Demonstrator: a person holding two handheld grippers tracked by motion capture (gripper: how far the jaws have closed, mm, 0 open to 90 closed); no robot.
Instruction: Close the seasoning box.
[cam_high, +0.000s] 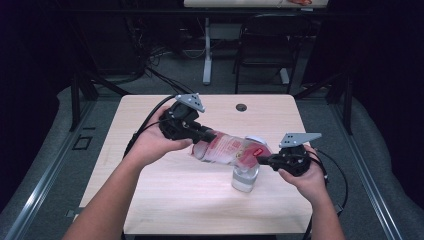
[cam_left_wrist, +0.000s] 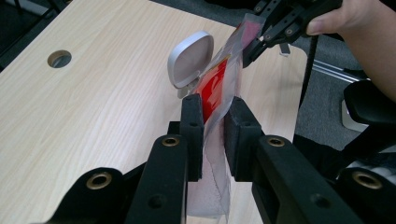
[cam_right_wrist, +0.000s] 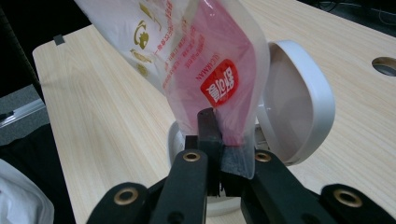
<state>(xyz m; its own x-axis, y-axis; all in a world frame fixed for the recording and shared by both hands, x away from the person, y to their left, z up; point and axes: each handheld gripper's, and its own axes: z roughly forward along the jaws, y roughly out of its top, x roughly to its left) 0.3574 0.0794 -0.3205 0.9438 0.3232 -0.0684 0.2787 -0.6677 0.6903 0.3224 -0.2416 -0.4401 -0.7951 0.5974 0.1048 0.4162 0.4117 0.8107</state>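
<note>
Two sets of jaws are both clamped on the same thing from where I sit: a clear plastic pouch (cam_high: 227, 149) printed in red and pink, held up off the table between my grippers. In the left gripper view my left gripper (cam_left_wrist: 214, 140) has its black pads pressed flat against either face of the pouch, the film pinched thin between them, with the red print rising just past the pads. In the right gripper view my right gripper (cam_right_wrist: 219, 154) bites the pouch's lower edge, jaws closed on the film just under a red label with white lettering.

Moving outward, the high view shows the pouch stretched roughly level between the left gripper (cam_high: 206, 135) and the right gripper (cam_high: 262, 160), its left end a little higher than its right. Directly under the right end stands a clear container (cam_high: 245, 176) with its white hinged lid (cam_high: 256, 140) flipped open; the pouch end hangs just above its mouth, and I cannot tell whether they touch. The lid stands up behind the pouch in both gripper views.

Farther out, my hands wrap the gripper bodies, cables trailing back. The light wooden table (cam_high: 150, 190) carries a round cable hole (cam_high: 241, 107) near its far edge, well apart from the work.
</note>
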